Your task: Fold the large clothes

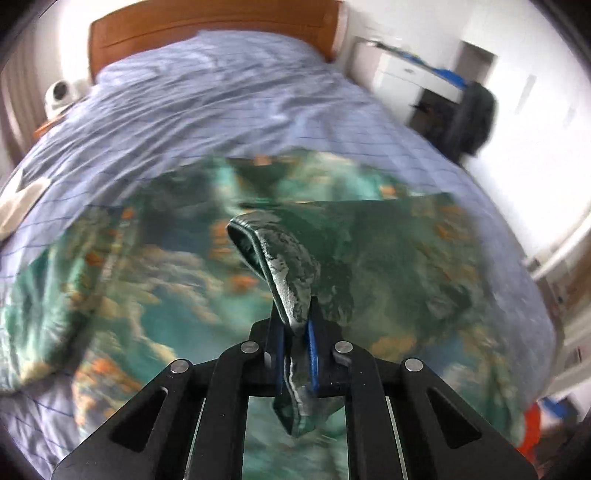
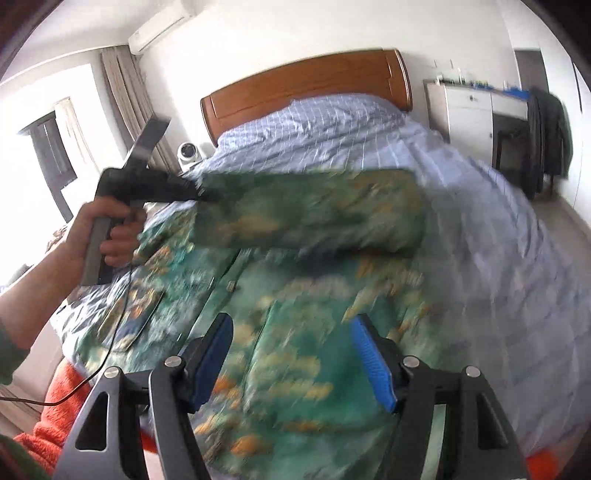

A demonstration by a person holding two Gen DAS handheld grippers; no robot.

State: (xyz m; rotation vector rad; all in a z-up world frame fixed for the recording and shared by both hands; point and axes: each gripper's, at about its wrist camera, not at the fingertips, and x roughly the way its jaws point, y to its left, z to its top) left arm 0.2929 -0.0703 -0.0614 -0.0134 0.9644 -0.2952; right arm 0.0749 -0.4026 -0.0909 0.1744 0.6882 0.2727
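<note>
Pinched between the blue-padded fingers of the left gripper [image 1: 297, 345] is a hemmed edge of the green printed garment [image 1: 332, 266], the fingers being closed tight on the fold so that a loop of cloth stands up just beyond their tips and a short tail hangs below them. Ahead of and to both sides of these fingers the rest of the garment is spread over the bed [image 1: 207, 103], blurred by motion; its far edge is seen crossing the blue checked duvet well short of the wooden headboard [image 1: 207, 26], so that a broad stretch of bare duvet lies beyond.

In the right wrist view the right gripper [image 2: 291, 360] is held with its fingers wide apart and nothing between them; the garment lies under and beyond the gap, untouched by either pad [image 2: 371, 363] as far as can be told. Beyond and to the left of these fingers the left gripper is seen gripped in the person's left hand [image 2: 107, 236], a sleeve-like part of the garment being stretched from its tip across the bed, lifted off the duvet. To the right of the right fingers the duvet is bare as far as the bed's edge. Farther off, a white cabinet [image 2: 469, 110] stands beside the headboard, and a curtain [image 2: 129, 107] hangs on the left.
</note>
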